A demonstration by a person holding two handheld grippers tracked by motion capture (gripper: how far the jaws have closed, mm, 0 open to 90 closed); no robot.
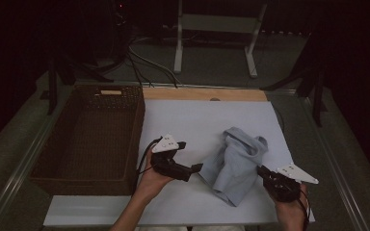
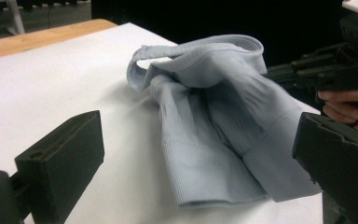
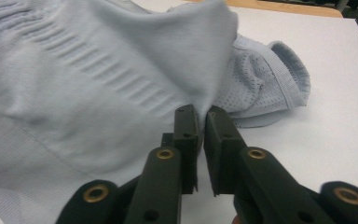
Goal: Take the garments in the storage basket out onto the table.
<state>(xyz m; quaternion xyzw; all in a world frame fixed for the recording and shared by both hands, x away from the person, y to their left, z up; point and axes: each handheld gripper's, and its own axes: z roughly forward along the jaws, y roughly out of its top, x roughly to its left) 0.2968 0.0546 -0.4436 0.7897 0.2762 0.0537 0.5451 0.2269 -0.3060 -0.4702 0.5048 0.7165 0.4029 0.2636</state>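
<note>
i am counting one light blue garment (image 1: 236,161), one wicker basket (image 1: 89,137) and two grippers. the garment is lying crumpled on the white worktop (image 1: 192,120), toward its right edge, thin ribbed fabric with a banded hem curling up at the far end. my left gripper (image 1: 196,168) is hovering at the garment's left edge, jaws standing wide apart, the cloth lying ahead of them and untouched. my right gripper (image 3: 202,122) is sitting at the garment's right edge, jaws nearly together, pinching a lifted fold at their tips.
</note>
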